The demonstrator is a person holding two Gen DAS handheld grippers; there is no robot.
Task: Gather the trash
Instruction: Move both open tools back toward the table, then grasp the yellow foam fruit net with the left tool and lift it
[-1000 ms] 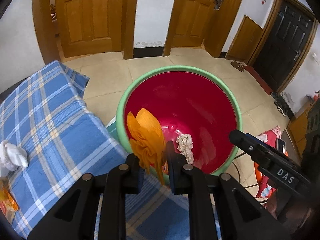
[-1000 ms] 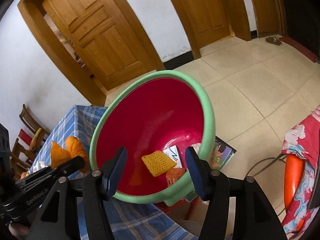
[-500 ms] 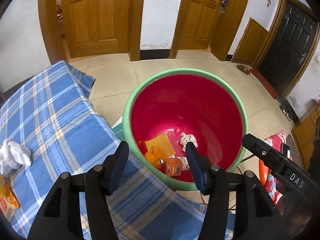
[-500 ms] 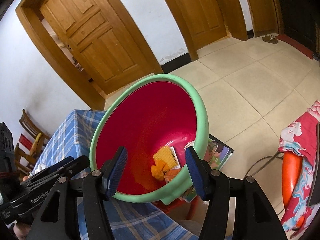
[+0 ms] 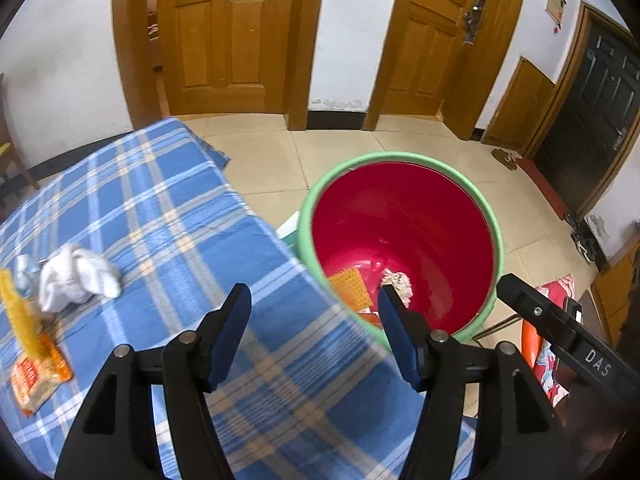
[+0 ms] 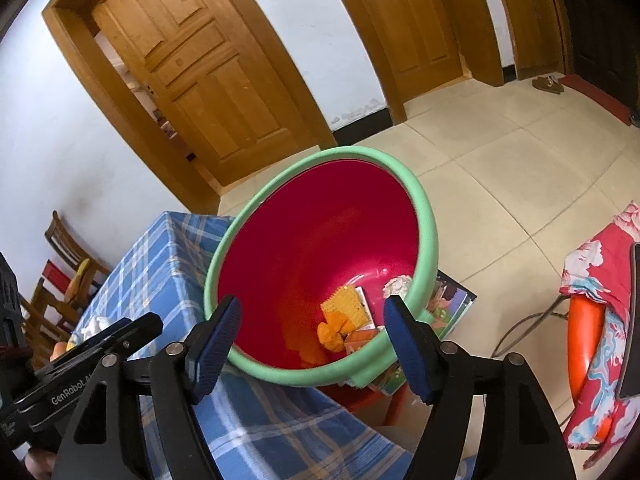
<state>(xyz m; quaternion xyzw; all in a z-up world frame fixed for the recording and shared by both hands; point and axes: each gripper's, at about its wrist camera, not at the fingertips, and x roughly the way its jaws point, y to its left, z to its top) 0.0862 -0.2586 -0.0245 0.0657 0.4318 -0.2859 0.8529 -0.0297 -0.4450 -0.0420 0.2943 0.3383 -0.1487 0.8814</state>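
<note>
A red bin with a green rim (image 5: 400,160) (image 6: 428,236) stands beside the blue plaid table (image 5: 160,208). Inside lie an orange crumpled wrapper (image 6: 334,330), a yellow mesh pad (image 6: 348,306) (image 5: 352,290), a small orange box (image 6: 360,340) and a white paper wad (image 5: 396,280). My left gripper (image 5: 314,312) is open and empty over the table edge beside the bin. My right gripper (image 6: 312,322) is open and empty at the bin's near rim. On the table lie a white crumpled tissue (image 5: 76,278) and a yellow-orange snack packet (image 5: 28,344).
A small silvery scrap (image 5: 24,274) lies by the tissue. Books or magazines (image 6: 452,300) lie under the bin. A red-orange chair with floral cloth (image 6: 596,320) stands at right. Wooden doors (image 5: 224,36) line the far wall. Wooden chairs (image 6: 68,276) stand at the far left.
My left gripper opened and dropped the orange wrapper into the bin, then drew back left over the table. The right gripper stayed open at the bin rim.
</note>
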